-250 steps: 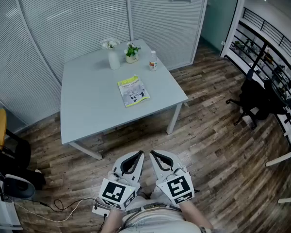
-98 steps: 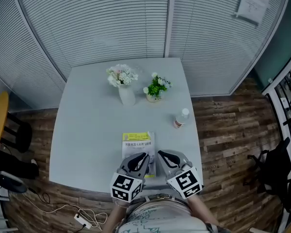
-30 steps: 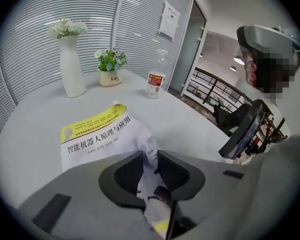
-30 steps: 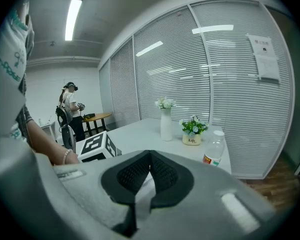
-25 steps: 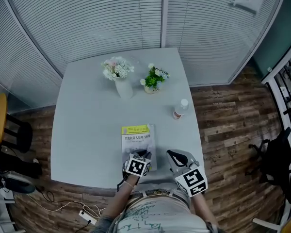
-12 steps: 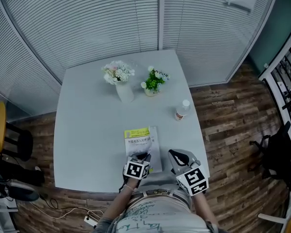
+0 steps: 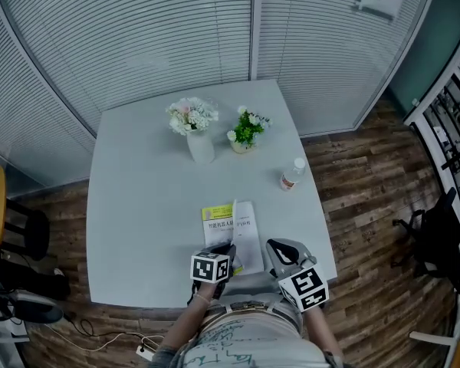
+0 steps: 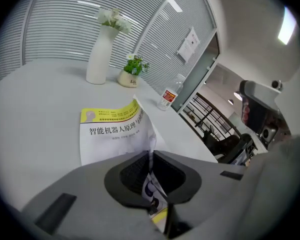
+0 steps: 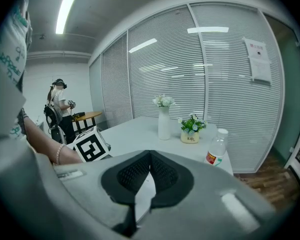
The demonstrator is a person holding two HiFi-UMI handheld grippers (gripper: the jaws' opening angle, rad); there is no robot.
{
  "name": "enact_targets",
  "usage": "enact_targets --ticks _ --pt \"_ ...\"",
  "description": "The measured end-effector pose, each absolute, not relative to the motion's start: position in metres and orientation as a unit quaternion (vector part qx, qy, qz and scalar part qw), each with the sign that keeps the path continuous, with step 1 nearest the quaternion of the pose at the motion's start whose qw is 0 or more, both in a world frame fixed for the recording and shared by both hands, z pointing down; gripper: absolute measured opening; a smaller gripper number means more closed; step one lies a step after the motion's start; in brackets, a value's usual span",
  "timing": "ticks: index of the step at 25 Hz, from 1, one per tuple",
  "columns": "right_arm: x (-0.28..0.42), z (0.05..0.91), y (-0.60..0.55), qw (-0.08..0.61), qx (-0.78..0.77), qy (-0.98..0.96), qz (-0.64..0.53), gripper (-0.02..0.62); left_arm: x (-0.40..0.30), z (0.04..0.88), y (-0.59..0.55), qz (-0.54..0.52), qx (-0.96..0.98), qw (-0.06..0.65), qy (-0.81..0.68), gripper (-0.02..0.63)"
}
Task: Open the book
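At the near edge of the tabletop (image 7: 146,198), the left hand-held gripper (image 8: 151,156), jaws just closing, pinches the cover of the book (image 8: 112,131) to peel it open. The right hand-held gripper (image 9: 149,156) waits beside it, closed and empty. That makes two hand-held grippers and one book, then farther off one bottle (image 7: 293,176), one potted plant (image 7: 246,133) and one vase of flowers (image 7: 199,146).

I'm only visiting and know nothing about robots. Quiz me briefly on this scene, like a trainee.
1. True or false: the book lies fully closed.
2. Which gripper pinches the cover? A the left; B the right.
3. Fill in: in the head view, the bottle stands to the ___ of the potted plant.
Key: 1 false, the cover is lifted. 2 A: the fingers of the left gripper have just been closing, with the cover between them. 3 right.
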State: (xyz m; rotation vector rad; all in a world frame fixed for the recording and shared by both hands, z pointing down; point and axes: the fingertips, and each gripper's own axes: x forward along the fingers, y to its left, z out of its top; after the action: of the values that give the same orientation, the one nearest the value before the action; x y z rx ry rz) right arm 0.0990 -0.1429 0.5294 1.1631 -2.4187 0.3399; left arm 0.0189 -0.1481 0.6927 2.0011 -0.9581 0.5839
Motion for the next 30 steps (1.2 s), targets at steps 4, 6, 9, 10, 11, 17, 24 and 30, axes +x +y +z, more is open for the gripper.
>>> enact_targets --ticks 4,6,9,10,11,17,24,30 --pt "0.091 0.530 -0.139 0.220 0.424 -0.870 0.124 0.002 0.001 0.695 -0.145 0.218 0.789 0.427 -0.384 0.026" --pt "0.087 0.531 -0.138 0.221 0.427 -0.868 0.125 0.002 -0.007 0.696 -0.143 0.212 0.787 0.432 -0.387 0.026" --pt "0.078 0.535 -0.138 0.223 0.427 -0.867 0.130 0.002 -0.020 0.700 -0.141 0.212 0.785 0.433 -0.390 0.026" --pt "0.074 0.536 -0.138 0.224 0.426 -0.867 0.130 0.002 -0.025 0.701 -0.141 0.209 0.784 0.436 -0.390 0.026" --pt "0.071 0.536 -0.138 0.225 0.425 -0.867 0.131 0.002 -0.030 0.701 -0.141 0.203 0.782 0.440 -0.392 0.026" --pt "0.053 0.537 -0.139 0.229 0.425 -0.866 0.132 0.002 -0.056 0.699 -0.140 0.186 0.779 0.445 -0.400 0.028" --pt "0.033 0.534 -0.145 0.232 0.423 -0.867 0.127 0.002 -0.092 0.702 -0.135 0.164 0.769 0.460 -0.412 0.034" --pt "0.014 0.534 -0.150 0.234 0.420 -0.868 0.126 0.002 -0.123 0.703 -0.128 0.151 0.761 0.473 -0.418 0.036"
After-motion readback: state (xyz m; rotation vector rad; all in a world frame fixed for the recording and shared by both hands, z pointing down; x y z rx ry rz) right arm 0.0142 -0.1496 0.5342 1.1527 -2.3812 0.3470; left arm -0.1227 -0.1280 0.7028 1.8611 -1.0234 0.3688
